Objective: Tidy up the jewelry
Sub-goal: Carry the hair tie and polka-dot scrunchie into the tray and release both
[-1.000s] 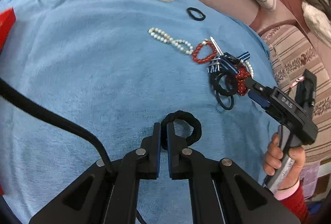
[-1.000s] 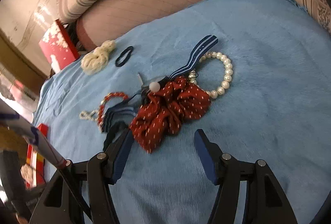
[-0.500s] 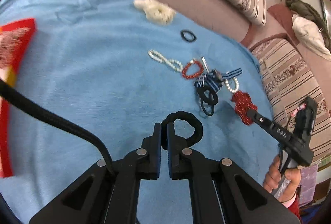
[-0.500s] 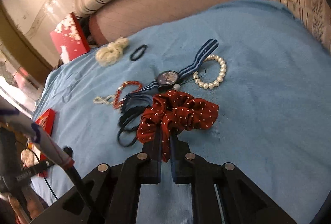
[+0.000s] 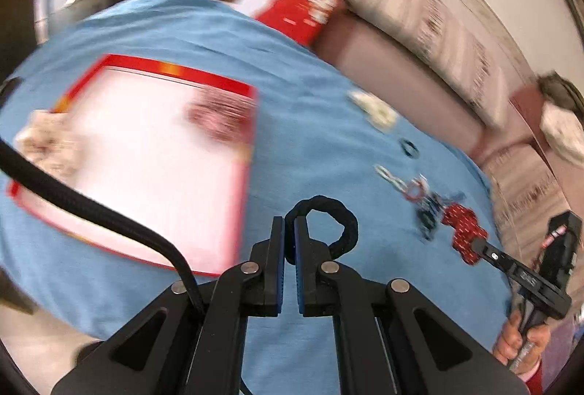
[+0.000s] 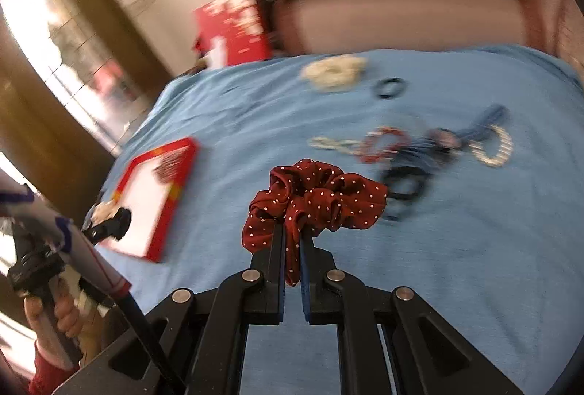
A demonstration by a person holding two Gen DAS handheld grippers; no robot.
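Right wrist: jaws grip one red scrunchie (image 6: 314,194); left jaws grip one black tie (image 5: 328,223).

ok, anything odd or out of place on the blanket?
Nothing damaged. What stands out is a tangled heap: red bead bracelet, pearl strands, striped ribbon and black hair ties overlapping, blurred. Cream scrunchie and a black tie lie apart. Red tray sits askew near the blanket's edge.
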